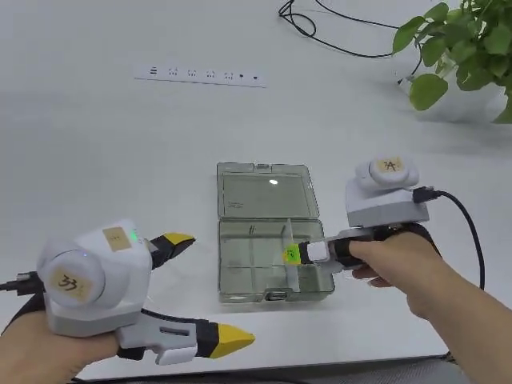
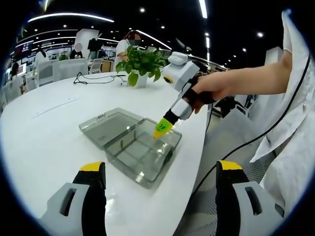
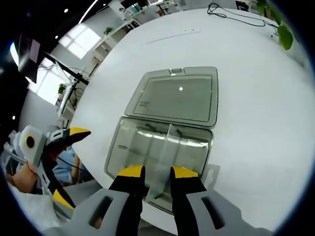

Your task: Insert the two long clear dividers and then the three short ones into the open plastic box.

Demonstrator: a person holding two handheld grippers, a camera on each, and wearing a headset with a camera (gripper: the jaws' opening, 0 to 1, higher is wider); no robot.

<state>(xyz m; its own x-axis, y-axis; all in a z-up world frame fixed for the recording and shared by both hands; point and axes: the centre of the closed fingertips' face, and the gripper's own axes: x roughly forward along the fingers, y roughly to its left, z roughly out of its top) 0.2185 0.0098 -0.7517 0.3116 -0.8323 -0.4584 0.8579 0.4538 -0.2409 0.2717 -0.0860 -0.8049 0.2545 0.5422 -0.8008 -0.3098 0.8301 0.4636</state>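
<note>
1. Head view: left gripper (image 1: 208, 288) wide open, empty; plastic box (image 1: 222, 268) ahead of it.
2. Left gripper view: right gripper (image 2: 161, 129) tips inside box base.
3. Right gripper view: jaws narrow, straddling clear divider (image 3: 167, 145); clamp unclear. Some dividers seated, count unclear.

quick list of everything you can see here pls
smoky clear plastic box: one, grey-tinted, table centre, lid open flat
clear plastic dividers: count unclear, inside the box base
white power strip: one, far left of table
black cable: one, far edge
green leafy plant: one, far right corner
white table: one, under everything
left tongs: yellow tips, jaws wide apart, near the box
right tongs: yellow tips, narrow gap astride a divider, grip unclear
person's hands: two, holding the tongs
</note>
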